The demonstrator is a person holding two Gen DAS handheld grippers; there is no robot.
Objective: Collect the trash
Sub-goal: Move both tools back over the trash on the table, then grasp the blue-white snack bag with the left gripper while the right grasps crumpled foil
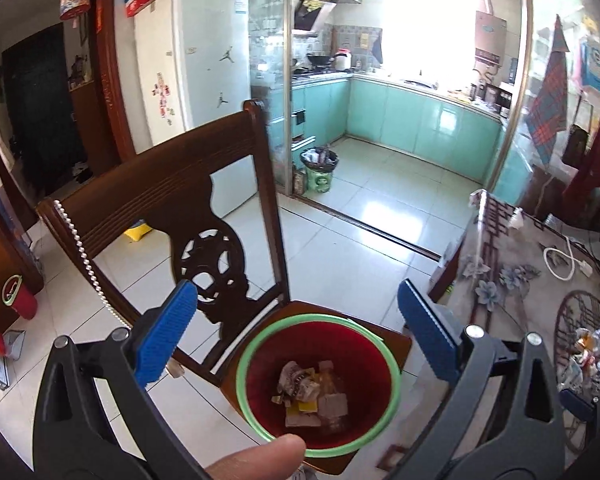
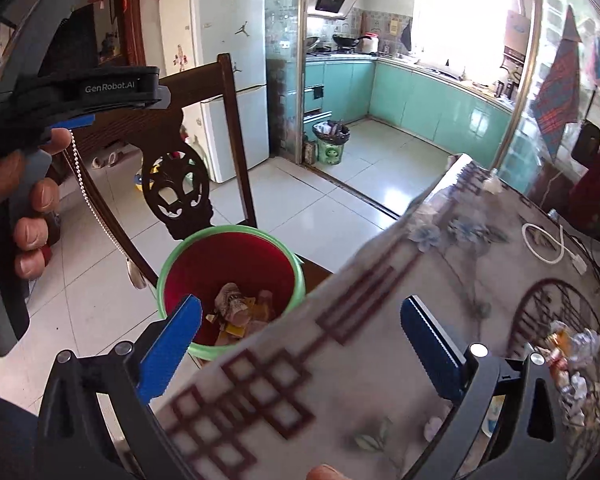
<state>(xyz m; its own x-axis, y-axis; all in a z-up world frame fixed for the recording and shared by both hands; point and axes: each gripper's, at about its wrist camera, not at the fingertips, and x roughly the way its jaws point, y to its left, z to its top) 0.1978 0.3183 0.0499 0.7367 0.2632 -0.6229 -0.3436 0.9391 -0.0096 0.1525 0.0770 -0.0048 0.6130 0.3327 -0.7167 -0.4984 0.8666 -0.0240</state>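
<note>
Left gripper point(image 1: 296, 334): you hold it above the bin; its blue jaws stand wide apart and nothing is between them.
Right gripper point(image 2: 300, 342): your jaws are fully released here also, with nothing in them; one blue finger is over the bin's rim, the other over the counter.
Bin point(image 1: 376, 344): a red bucket with a green rim, standing on the seat of the wooden chair point(image 1: 172, 188), just beside the counter edge.
Trash in the bin point(image 1: 312, 392): crumpled paper and some yellow and brownish wrappers lie on the bottom.
Trash on the counter point(image 2: 572, 364): a small heap of crumpled wrappers lies at the right, well apart from the bin.
Counter point(image 2: 380, 360): it is covered with a patterned cloth; a white cable point(image 2: 548, 244) lies on it farther back.
Your left hand point(image 2: 28, 216): in the right wrist view it grips the handle of the left gripper, at the left side.
Background: a white fridge point(image 1: 196, 60) stands behind the chair.
</note>
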